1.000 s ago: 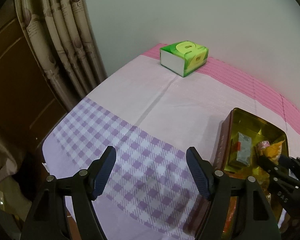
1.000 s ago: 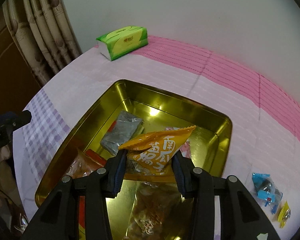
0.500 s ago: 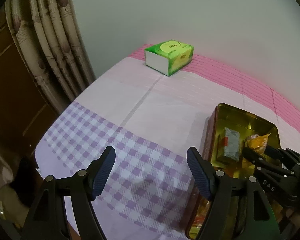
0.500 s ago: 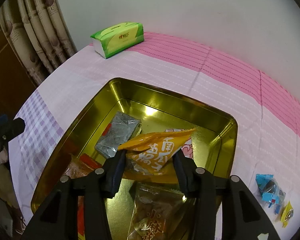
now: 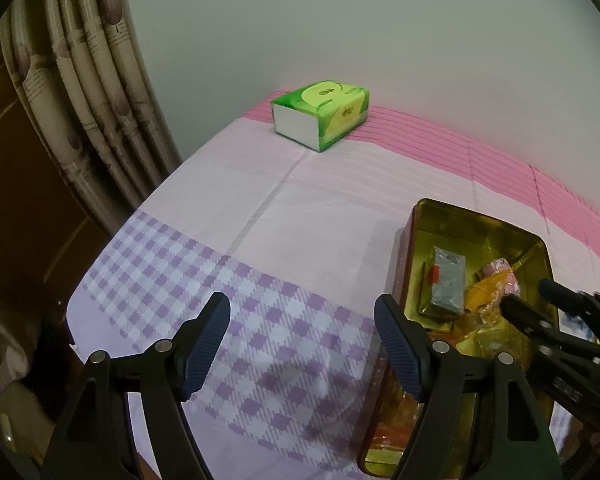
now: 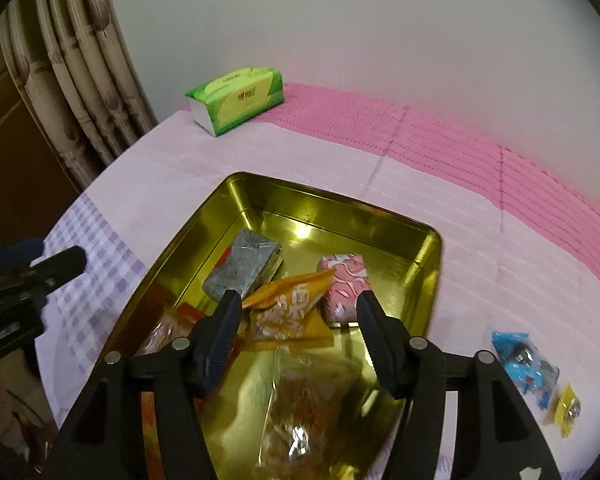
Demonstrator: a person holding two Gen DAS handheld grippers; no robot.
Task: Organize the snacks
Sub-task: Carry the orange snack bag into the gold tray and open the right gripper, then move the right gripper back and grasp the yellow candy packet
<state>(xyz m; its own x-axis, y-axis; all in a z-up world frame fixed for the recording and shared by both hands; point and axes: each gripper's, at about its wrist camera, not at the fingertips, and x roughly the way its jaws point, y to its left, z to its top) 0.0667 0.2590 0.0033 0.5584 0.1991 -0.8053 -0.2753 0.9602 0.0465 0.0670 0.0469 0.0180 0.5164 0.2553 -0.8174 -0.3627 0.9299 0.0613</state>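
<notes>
A gold tin (image 6: 236, 200) sits on the cloth and holds several snacks: a grey packet (image 6: 242, 266), a pink packet (image 6: 344, 280), an orange packet (image 6: 288, 308) and a clear bag (image 6: 304, 412). My right gripper (image 6: 298, 310) is open over the tin, the orange packet lying loose between its fingers. A blue snack (image 6: 526, 362) and a small yellow one (image 6: 568, 410) lie on the cloth right of the tin. My left gripper (image 5: 302, 338) is open and empty over the checked cloth, left of the tin (image 5: 416, 240).
A green tissue box (image 6: 236, 98) stands at the back by the wall, also in the left wrist view (image 5: 322, 114). Curtains (image 5: 88, 92) hang at the left past the table edge.
My right gripper has opened and let go of the orange packet, which now lies in the tin. My left gripper has drifted a little over the cloth.
</notes>
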